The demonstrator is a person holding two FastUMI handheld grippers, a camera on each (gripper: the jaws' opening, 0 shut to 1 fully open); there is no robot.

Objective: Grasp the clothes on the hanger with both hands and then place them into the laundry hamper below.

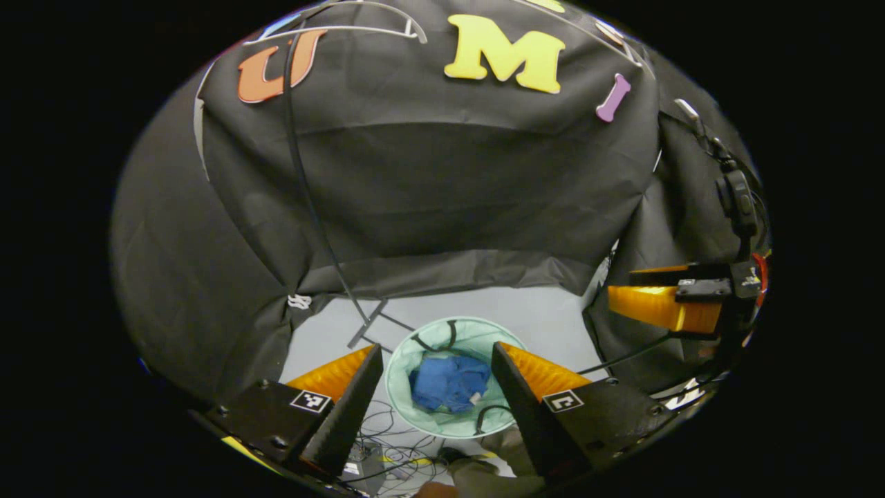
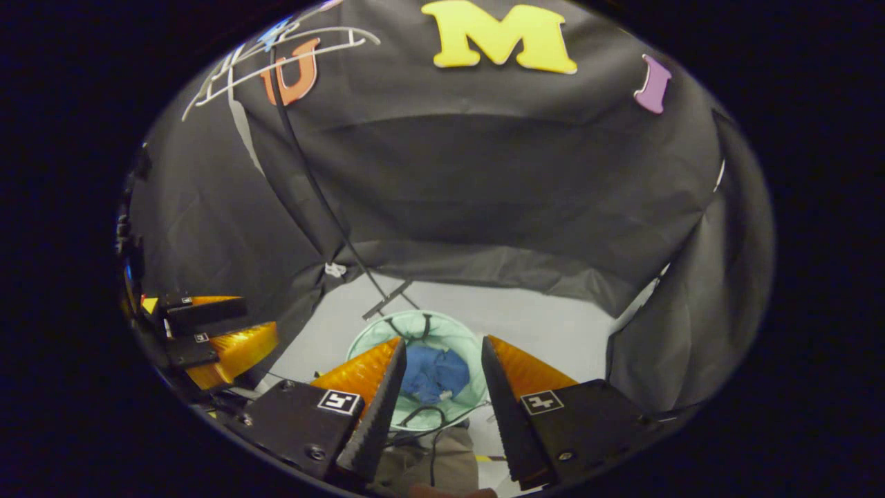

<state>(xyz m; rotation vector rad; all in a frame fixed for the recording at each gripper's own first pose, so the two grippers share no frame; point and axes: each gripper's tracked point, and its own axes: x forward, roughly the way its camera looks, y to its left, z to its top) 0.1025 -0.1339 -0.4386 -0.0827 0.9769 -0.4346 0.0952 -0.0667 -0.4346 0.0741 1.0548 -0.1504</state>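
Observation:
A crumpled blue garment lies inside the pale green round laundry hamper on the floor far below. My left gripper hangs high above it, open, nothing between its fingers. In the right gripper view the same blue garment rests in the hamper, and my right gripper is open and empty above it. A bare white hanger hangs at the top left, seen too as the hanger. The right gripper shows at the right of the left gripper view; the left gripper shows at the left of the right gripper view.
A black stand pole runs from the hanger down to its foot beside the hamper. Loose cables lie on the grey floor near the hamper. A person's trouser leg shows at the bottom edge.

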